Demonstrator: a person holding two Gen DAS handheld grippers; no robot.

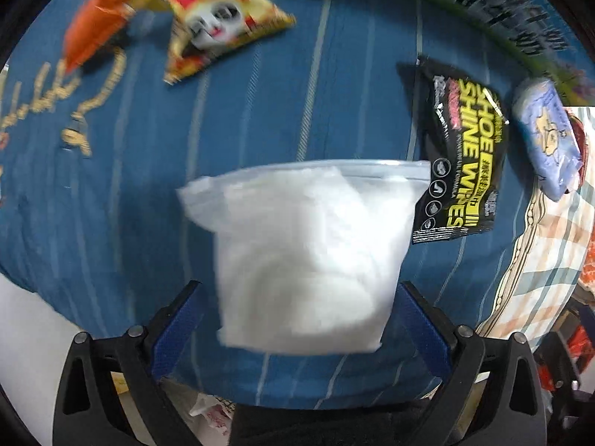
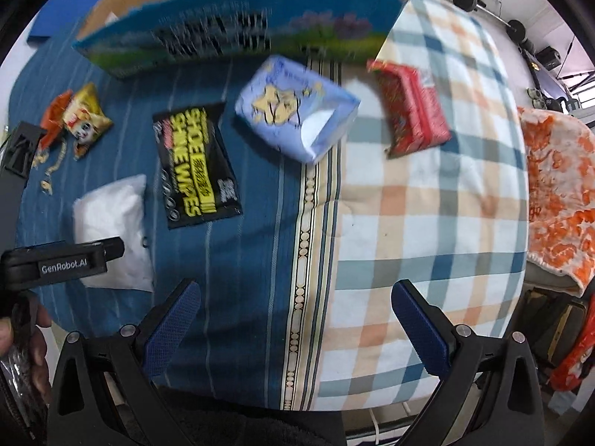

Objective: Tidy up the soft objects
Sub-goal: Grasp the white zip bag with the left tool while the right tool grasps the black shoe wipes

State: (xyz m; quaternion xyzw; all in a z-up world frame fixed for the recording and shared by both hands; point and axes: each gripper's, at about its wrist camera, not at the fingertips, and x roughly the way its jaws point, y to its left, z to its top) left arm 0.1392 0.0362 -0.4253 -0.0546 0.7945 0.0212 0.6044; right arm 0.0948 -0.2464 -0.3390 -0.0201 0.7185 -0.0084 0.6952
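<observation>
Hanging over the blue striped bedspread (image 1: pixel 93 200), the left gripper (image 1: pixel 297 297) has its jaws spread wide on either side of the white zip bag (image 1: pixel 305 252), its blue pads (image 1: pixel 178 330) apparently clear of it. Just right of the bag lies the black shoe-wipes pack (image 1: pixel 461 156), with the pale blue tissue pack (image 2: pixel 293 111) beyond. The right gripper (image 2: pixel 293 304) is released and empty above the bedspread's edge, near the checked blanket (image 2: pixel 427 223).

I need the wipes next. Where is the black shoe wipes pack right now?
The wipes pack lies flat on the blue sheet, between the white bag and the light blue pack, left in the right wrist view.
</observation>
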